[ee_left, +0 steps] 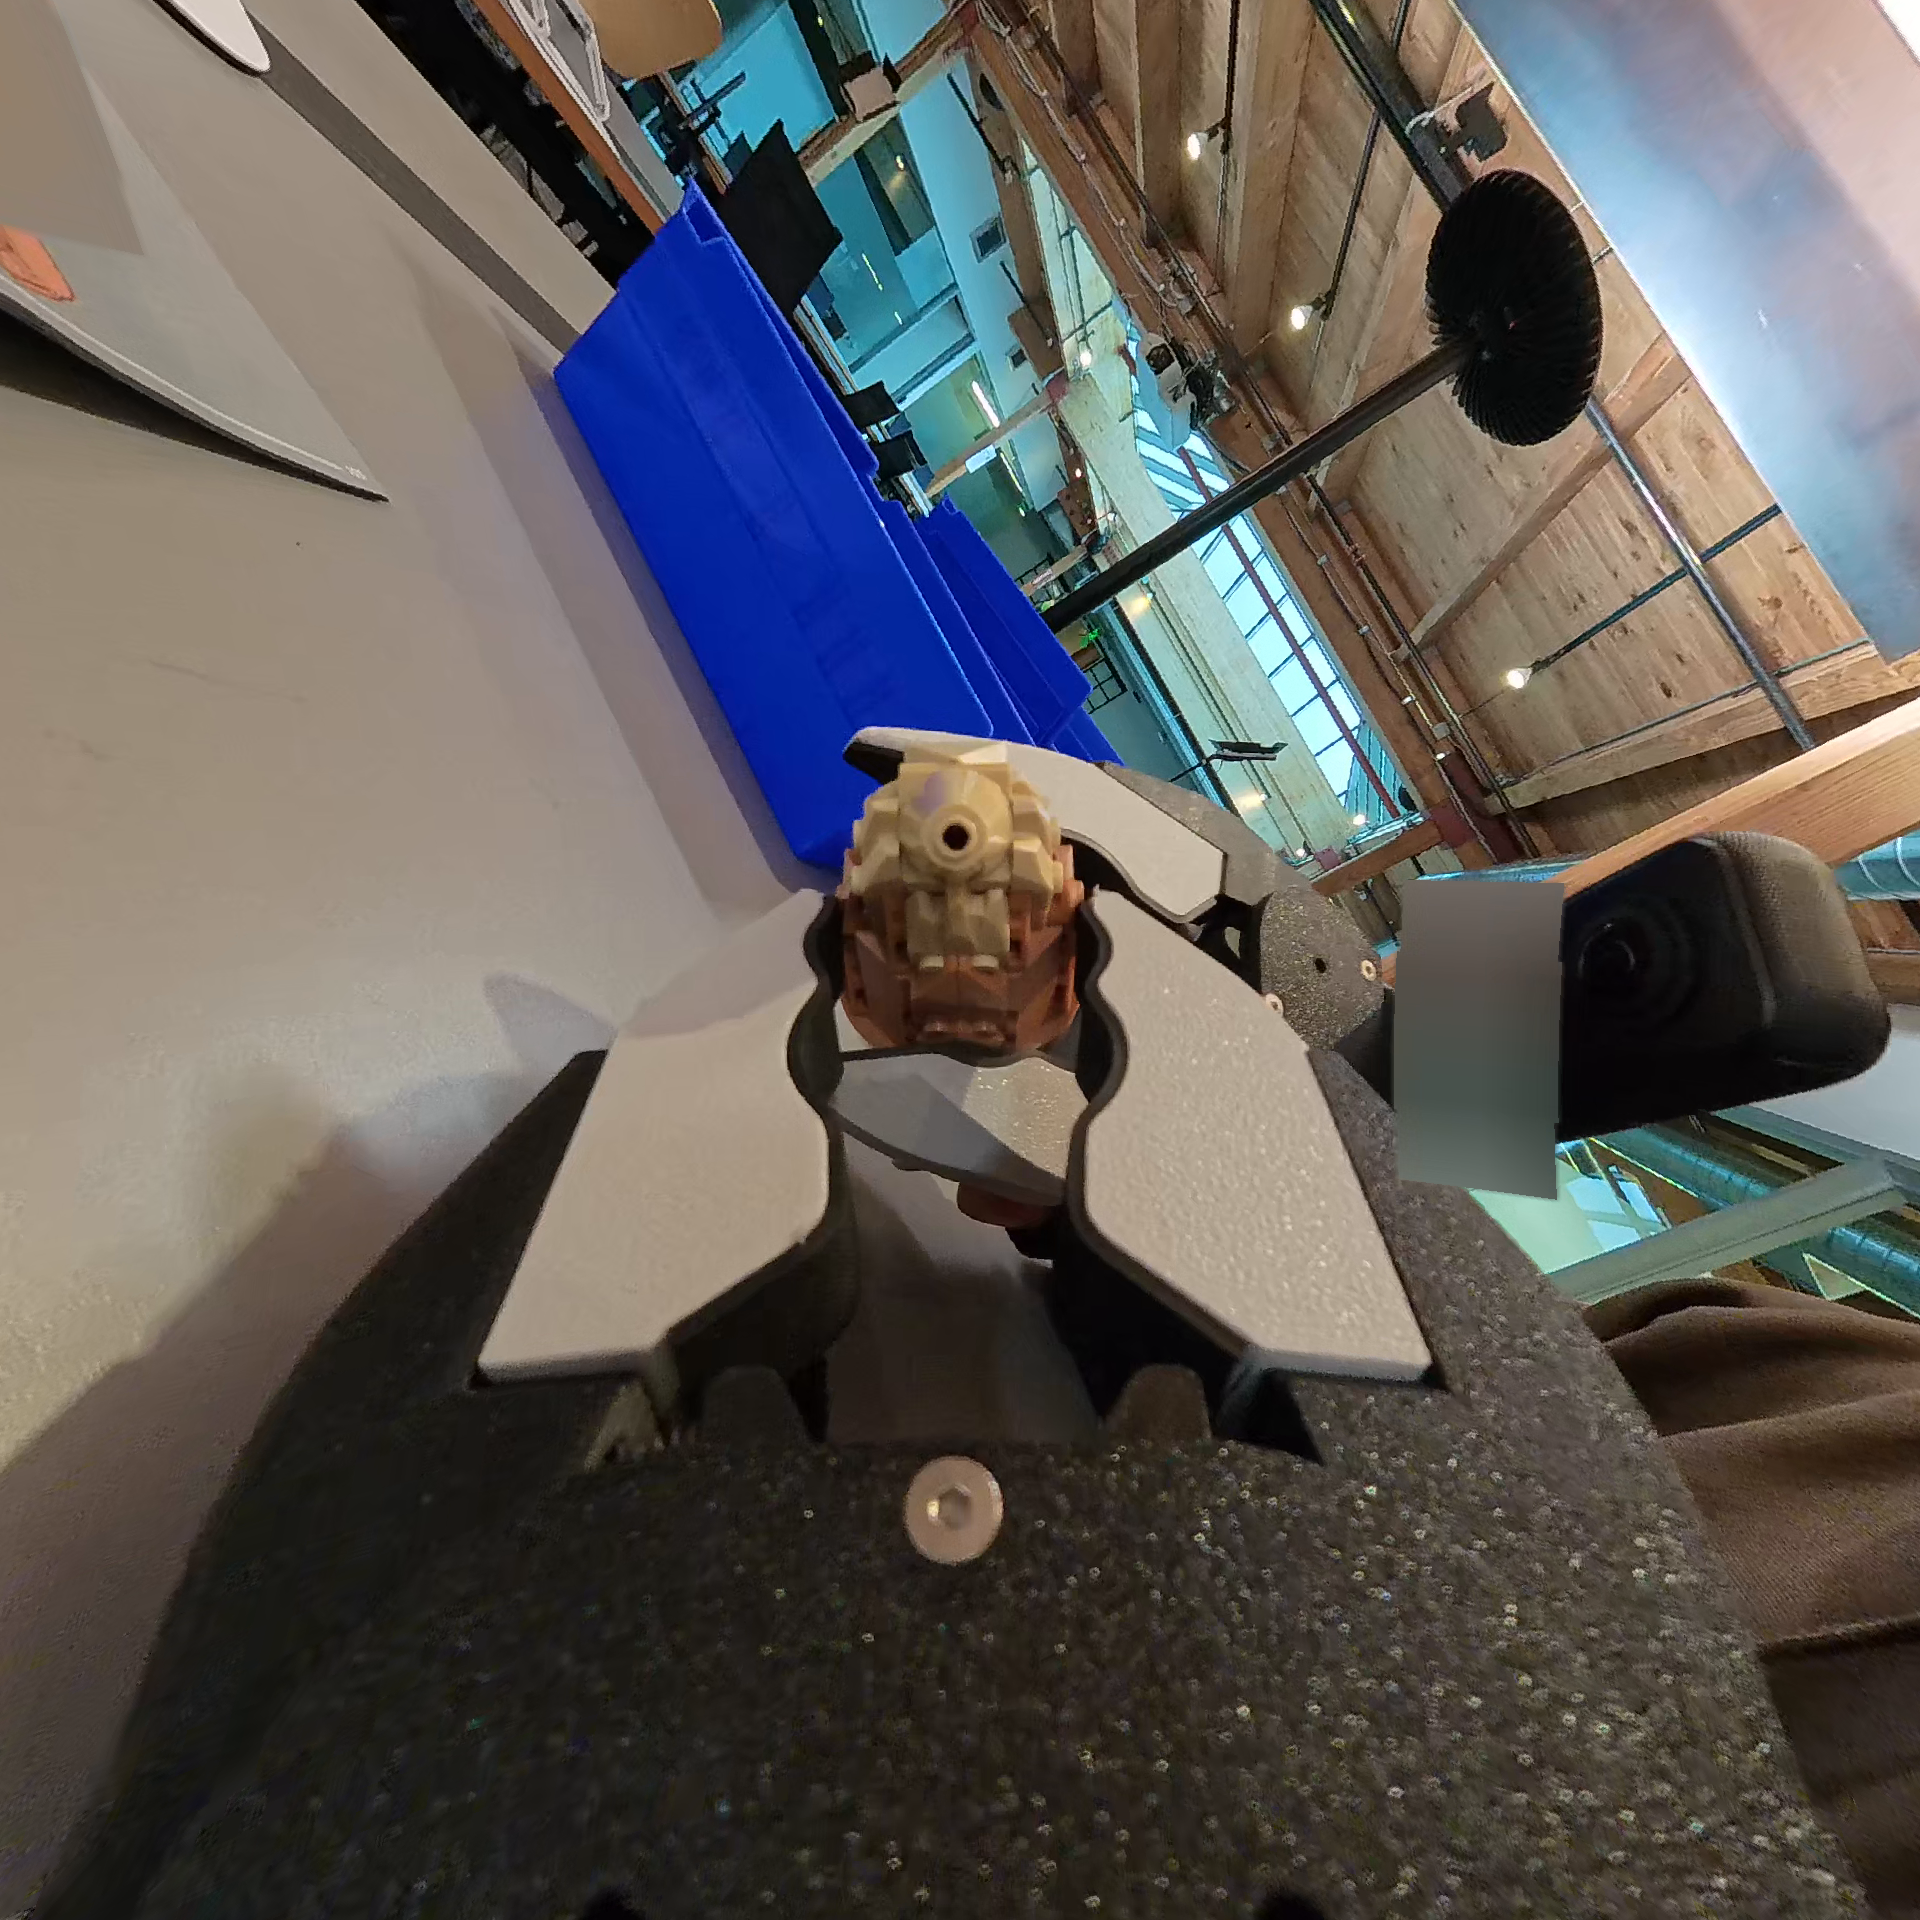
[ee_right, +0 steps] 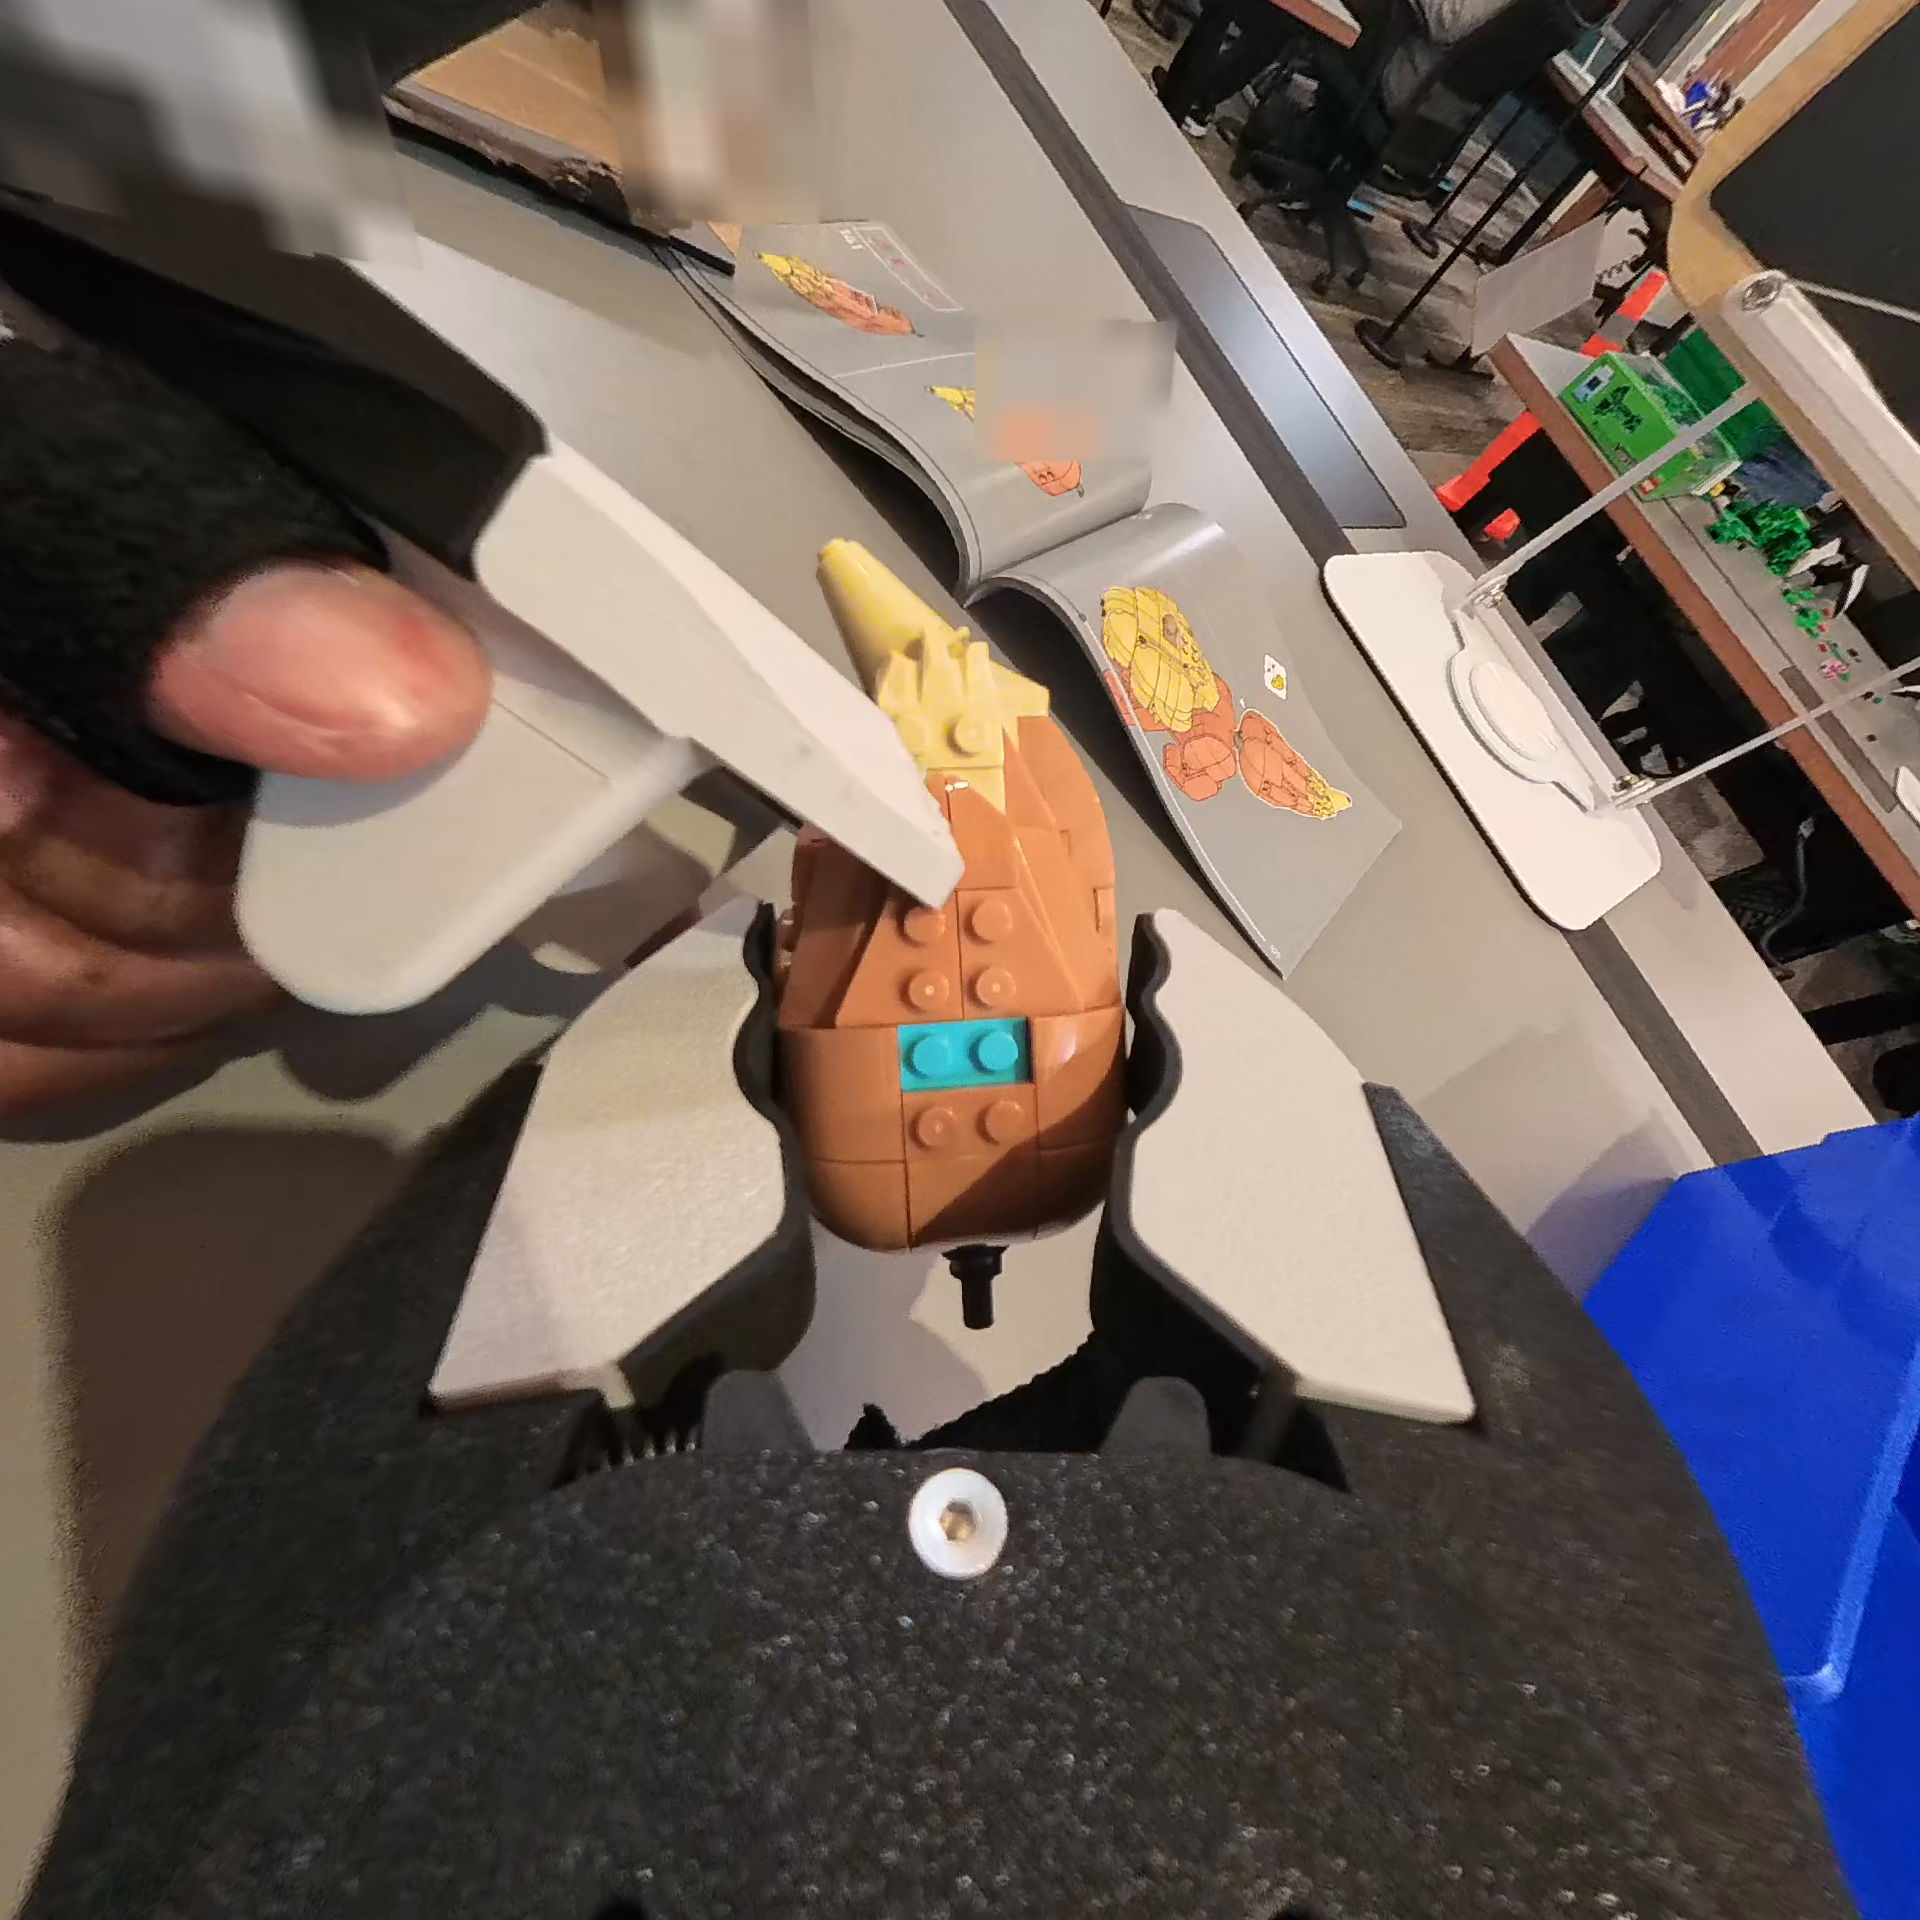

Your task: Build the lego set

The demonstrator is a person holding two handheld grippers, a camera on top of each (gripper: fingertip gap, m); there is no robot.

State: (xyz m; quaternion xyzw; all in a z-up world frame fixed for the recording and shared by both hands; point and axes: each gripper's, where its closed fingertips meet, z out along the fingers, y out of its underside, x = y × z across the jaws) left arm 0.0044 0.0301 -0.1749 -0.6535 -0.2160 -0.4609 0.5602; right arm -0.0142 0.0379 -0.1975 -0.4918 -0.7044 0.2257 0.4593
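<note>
we see a blue plastic bin [ee_left: 790, 540] lying on the grey table [ee_left: 312, 727] in the left wrist view, with smooth walls and a stepped rim; its inside is hidden from us. in the right wrist view a corner of the same blue bin [ee_right: 1766, 1403] shows at the right edge, contents again out of sight.

an open instruction booklet [ee_right: 1039, 468] rests on the table [ee_right: 644, 416] beyond the model, its grey pages printed with orange and yellow build drawings; any writing is too small for us to make out, and 1 patch is blurred.

the lego model [ee_right: 956, 1039] is a rounded brown brick body with exposed studs, 1 teal 2-stud plate on its face, a tan pointed top and a short black pin below. the right gripper [ee_right: 951, 1023] is clamped on its lower body, the 2 grey matte fingers pressing both sides. the left gripper [ee_left: 956, 977] is closed around the upper part of the lego model [ee_left: 956, 914], held above the table. in the right wrist view 1 of its flat grey fingers [ee_right: 748, 707] touches the brown studs, beside a gloved hand [ee_right: 156, 727].
</note>
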